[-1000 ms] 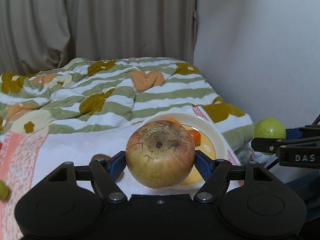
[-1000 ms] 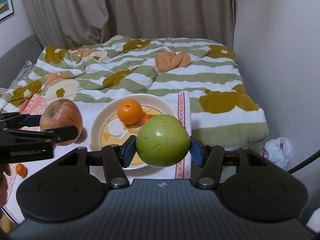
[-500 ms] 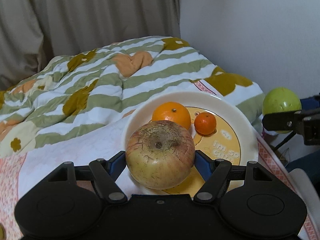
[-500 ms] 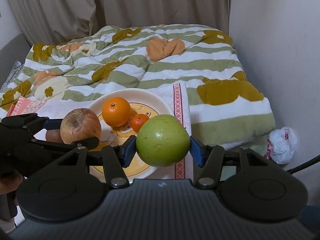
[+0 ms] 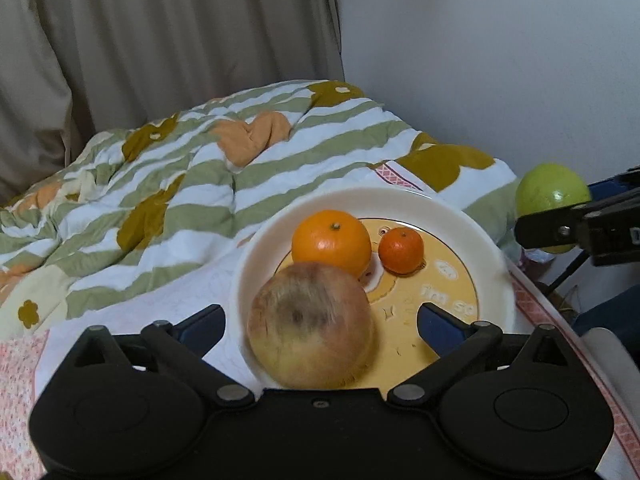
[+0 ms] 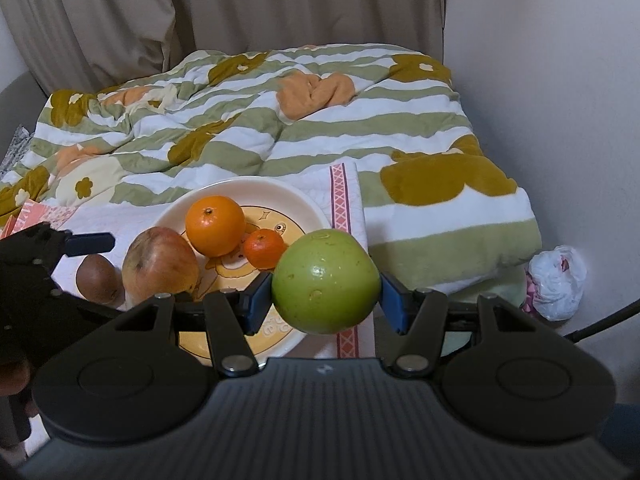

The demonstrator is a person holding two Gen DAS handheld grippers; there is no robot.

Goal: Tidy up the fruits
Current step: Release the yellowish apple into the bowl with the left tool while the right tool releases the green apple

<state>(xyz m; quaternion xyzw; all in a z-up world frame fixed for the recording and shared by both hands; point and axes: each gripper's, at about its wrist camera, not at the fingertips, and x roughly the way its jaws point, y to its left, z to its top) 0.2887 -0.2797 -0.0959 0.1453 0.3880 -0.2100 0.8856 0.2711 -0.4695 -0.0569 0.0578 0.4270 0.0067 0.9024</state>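
A reddish-yellow apple (image 5: 310, 326), blurred, sits at the near edge of the white and yellow plate (image 5: 460, 216). My left gripper (image 5: 320, 320) is open around the apple, its jaws still opening and both blue pads clear of the fruit. On the plate lie an orange (image 5: 331, 242) and a small mandarin (image 5: 401, 250). My right gripper (image 6: 326, 296) is shut on a green apple (image 6: 326, 282), held above the plate's right rim (image 6: 240, 186). The right wrist view also shows the reddish apple (image 6: 160, 264) and a brown fruit (image 6: 96, 278) on the cloth left of the plate.
The plate rests on a white cloth with a pink border (image 6: 342, 200), laid on a bed with a green-striped flowered duvet (image 6: 280, 120). Curtains hang behind and a wall (image 6: 540, 80) stands to the right. A white plastic bag (image 6: 556, 280) lies on the floor by the wall.
The left jaws have spread wide and let go of the reddish apple, which has dropped onto the plate. Both grippers came down towards the plate earlier. The right still grips the green apple.
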